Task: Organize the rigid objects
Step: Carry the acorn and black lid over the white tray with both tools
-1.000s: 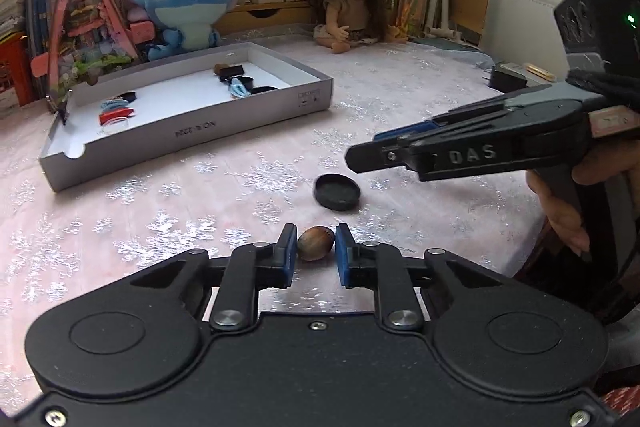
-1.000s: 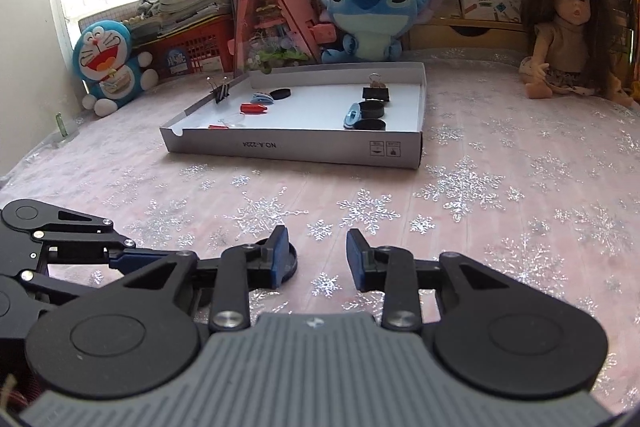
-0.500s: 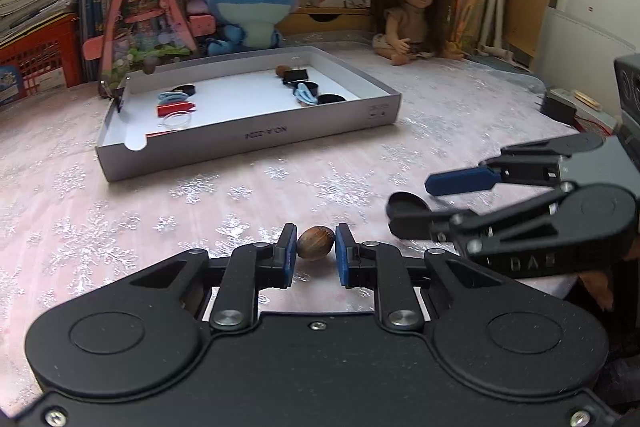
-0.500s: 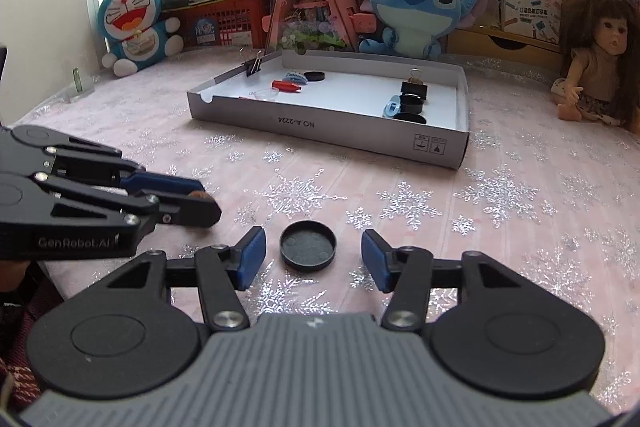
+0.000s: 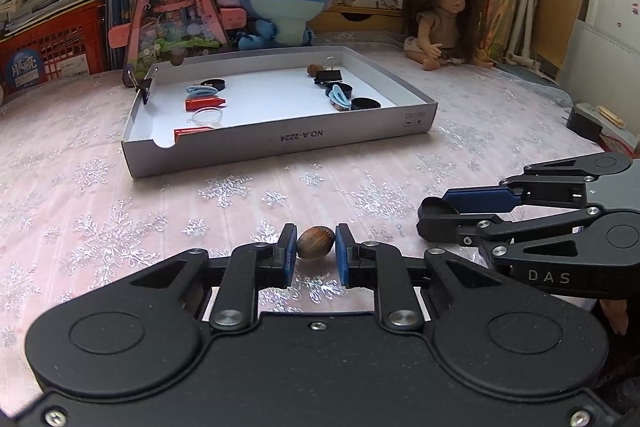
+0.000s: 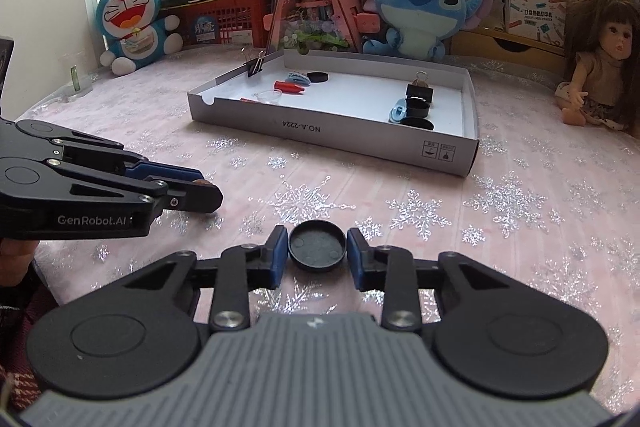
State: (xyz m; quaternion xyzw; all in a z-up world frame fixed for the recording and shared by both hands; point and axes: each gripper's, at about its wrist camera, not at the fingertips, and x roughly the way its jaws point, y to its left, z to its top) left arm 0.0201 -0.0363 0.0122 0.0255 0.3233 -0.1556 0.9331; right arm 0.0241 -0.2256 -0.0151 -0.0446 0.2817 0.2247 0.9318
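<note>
So both hands are at the pick-up step. The left gripper [image 5: 316, 251] has its jaws clenched on a small brown oval nut [image 5: 315, 242], held just above the pink snowflake-patterned cloth [image 5: 100, 219] near the front edge of the counter. The right gripper [image 6: 317, 253] has just been closing its jaws around a flat round black plastic cap [image 6: 317, 245], and the blue pads look like they're touching both sides of it now, so I'd call that grasped, with the cap seemingly down on the cloth.

Next move, I reckon, is carrying both over the near wall of the shallow grey cardboard tray [image 5: 280, 143] sitting mid-counter and dropping them with their own kind.

Tray looks sorted into two bunches. Left side: a red clip, a clear ring, a light blue clip, a black cap, plus a binder clip pinched on the left rim. Right side: another brown nut, a black binder clip, a blue clip and two black caps.
</note>
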